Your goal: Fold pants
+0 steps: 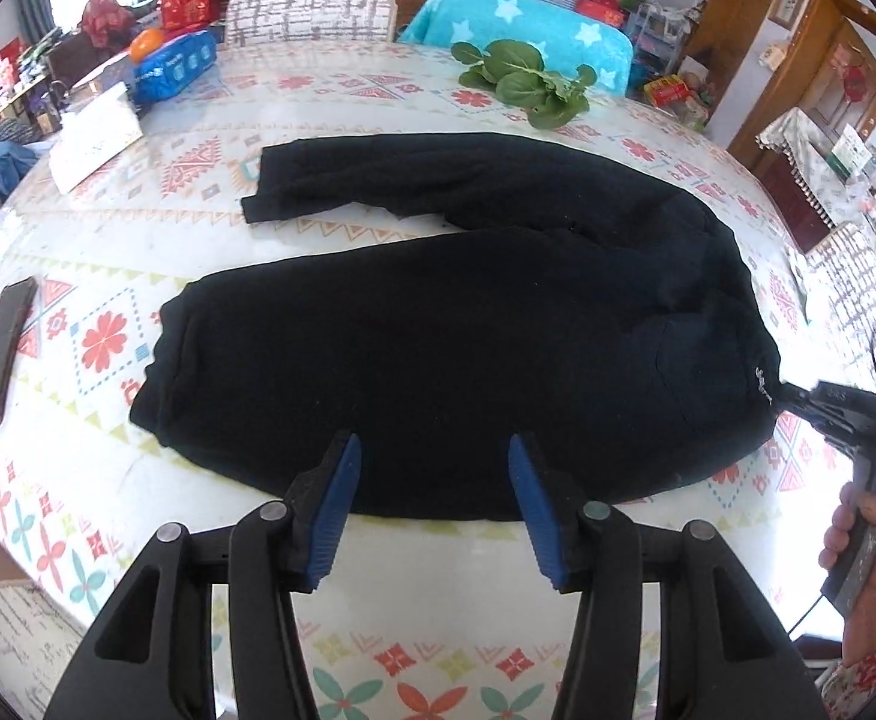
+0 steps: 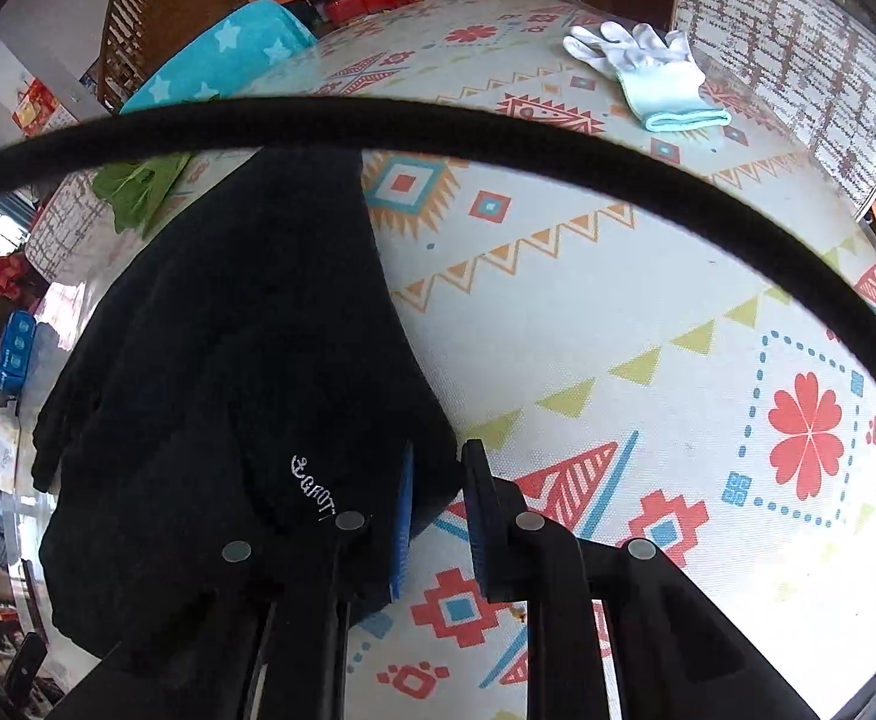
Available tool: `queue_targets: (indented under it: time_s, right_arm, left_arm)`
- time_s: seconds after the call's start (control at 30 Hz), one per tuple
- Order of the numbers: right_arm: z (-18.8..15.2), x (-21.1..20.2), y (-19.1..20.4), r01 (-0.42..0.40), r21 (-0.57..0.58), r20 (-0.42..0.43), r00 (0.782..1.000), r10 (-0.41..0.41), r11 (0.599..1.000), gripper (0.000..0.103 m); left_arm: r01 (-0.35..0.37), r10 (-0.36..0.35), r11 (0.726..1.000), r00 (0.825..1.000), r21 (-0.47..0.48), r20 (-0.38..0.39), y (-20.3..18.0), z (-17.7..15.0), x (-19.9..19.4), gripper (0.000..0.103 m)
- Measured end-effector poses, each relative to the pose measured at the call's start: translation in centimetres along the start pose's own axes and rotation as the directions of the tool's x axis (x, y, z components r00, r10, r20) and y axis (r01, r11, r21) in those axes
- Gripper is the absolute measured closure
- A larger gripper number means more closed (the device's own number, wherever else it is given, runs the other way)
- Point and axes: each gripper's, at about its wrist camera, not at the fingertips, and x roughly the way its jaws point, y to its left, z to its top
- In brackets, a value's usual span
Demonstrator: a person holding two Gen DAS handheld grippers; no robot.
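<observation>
Black pants (image 1: 450, 330) lie flat on the patterned table (image 1: 96, 252), with both legs running left and the waist at the right. My left gripper (image 1: 432, 444) hangs open over the near edge of the near leg, and its blue pads do not press on the cloth. My right gripper (image 1: 791, 394) sits at the waist's right corner, held by a person's hand (image 1: 870, 540). In the right wrist view the right gripper (image 2: 438, 474) is shut on the edge of the pants (image 2: 228, 360), beside small white lettering.
A dark phone (image 1: 3, 354) lies at the table's left edge. Green leaves (image 1: 525, 84) sit beyond the far leg. A white box (image 1: 99, 138) and a blue pack (image 1: 177, 66) are far left. A white glove (image 2: 648, 72) lies past the waist. A black cable (image 2: 438, 114) crosses the right wrist view.
</observation>
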Motion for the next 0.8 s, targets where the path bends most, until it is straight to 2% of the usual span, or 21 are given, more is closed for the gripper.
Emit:
queue_targets:
  time_s: [0.1,0.17,0.43,0.53,0.57,0.63,0.73,0.8]
  right_arm:
    - [-0.6,-1.6,-2.3,-0.004,0.018,0.025,1.0,0.004,1.0,0.095]
    - [-0.9,-2.4,-3.8,-0.014,0.04,0.02,1.0,0.013,0.999,0.095]
    - [-3.3,-4.5,-8.4,0.033,0.075,0.009,0.999,-0.034,0.997,0.094]
    - [-4.2,-4.7,-8.9,0.063,0.055,-0.001,0.998,-0.063,0.996,0.092]
    - [-4.5,-4.9,-9.2,0.105,0.046,0.011,0.994,-0.105,0.993,0.092]
    - [-4.7,-5.6,-9.9,0.111,0.064,0.027,0.993,-0.113,0.992,0.091]
    - [-4.5,-7.5,-11.2,0.112,0.119,0.07,0.99,-0.121,0.987,0.091]
    - [-3.7,-8.7,-10.9,0.12,0.106,0.102,0.986,-0.131,0.987,0.091]
  left_arm:
    - [-0.02,0.02,1.0,1.0,-0.012,0.011,-0.2,-0.2,-0.4,0.052]
    - [-0.028,0.029,0.999,0.999,-0.016,0.015,-0.4,-0.2,-0.5,0.052]
    - [-0.03,0.03,0.999,0.999,-0.032,0.017,-1.0,-0.1,-0.3,0.052]
    - [-0.039,0.039,0.998,0.999,-0.046,0.016,-0.4,0.3,-0.2,0.051]
    - [-0.041,0.042,0.998,0.999,-0.053,0.017,-0.1,0.5,-0.2,0.051]
    - [-0.048,0.05,0.996,0.998,-0.079,0.027,1.1,1.4,-0.3,0.051]
    - [-0.047,0.052,0.992,0.998,-0.12,0.038,3.4,3.7,-0.1,0.043]
    - [-0.054,0.061,0.989,0.997,-0.141,0.045,4.9,5.7,0.4,0.043]
